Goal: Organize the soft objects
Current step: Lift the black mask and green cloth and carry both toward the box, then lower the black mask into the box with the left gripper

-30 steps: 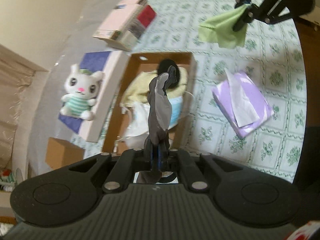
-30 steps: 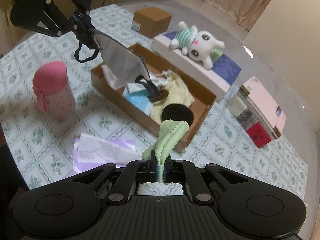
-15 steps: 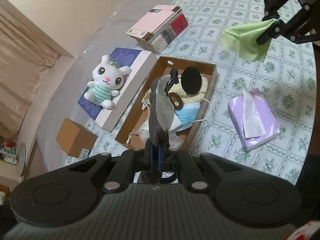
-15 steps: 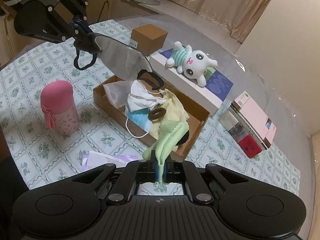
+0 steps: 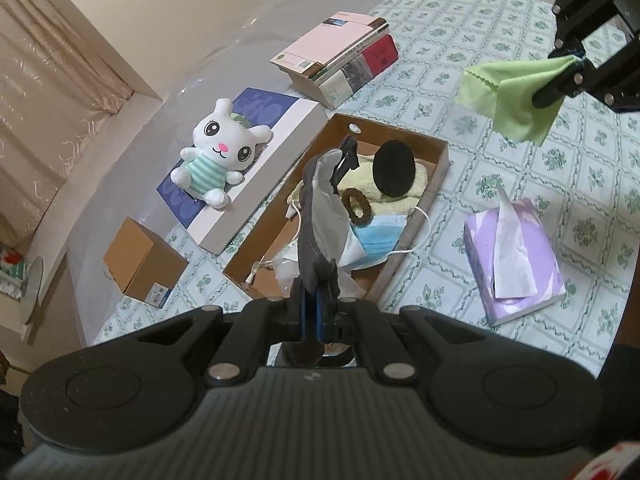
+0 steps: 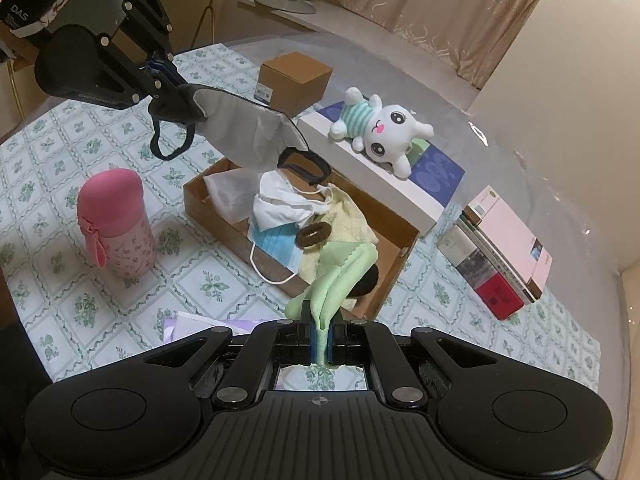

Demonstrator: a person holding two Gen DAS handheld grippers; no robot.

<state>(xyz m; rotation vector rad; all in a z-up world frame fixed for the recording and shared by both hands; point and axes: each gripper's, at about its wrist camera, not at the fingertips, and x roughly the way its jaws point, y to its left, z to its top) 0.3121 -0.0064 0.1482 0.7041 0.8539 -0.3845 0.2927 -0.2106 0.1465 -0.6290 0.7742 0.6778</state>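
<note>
My left gripper (image 5: 314, 300) is shut on a grey face mask (image 5: 320, 216), which hangs above the brown cardboard box (image 5: 434, 182). From the right wrist the same grey mask (image 6: 248, 136) hangs from the left gripper (image 6: 164, 74) over the box (image 6: 400, 236). My right gripper (image 6: 320, 332) is shut on a light green cloth (image 6: 344, 276), also seen as the green cloth (image 5: 512, 96) held high at the right. In the box lie a blue mask (image 5: 378, 234), a white mask (image 6: 280, 204), a brown hair tie (image 5: 356, 206), a yellow towel (image 5: 404, 178) and a black round pad (image 5: 394, 168).
A white plush bunny (image 5: 218, 152) lies on a flat white box (image 5: 256, 196) left of the cardboard box. A pile of books (image 5: 340, 56) is behind, a small brown carton (image 5: 144, 268) at the left, a purple tissue pack (image 5: 516, 256) at the right, a pink bottle (image 6: 114, 220) nearby.
The left wrist has rolled, so the table scene has turned and appears farther below. The right gripper has risen a little with the green cloth. Both grips are unchanged.
</note>
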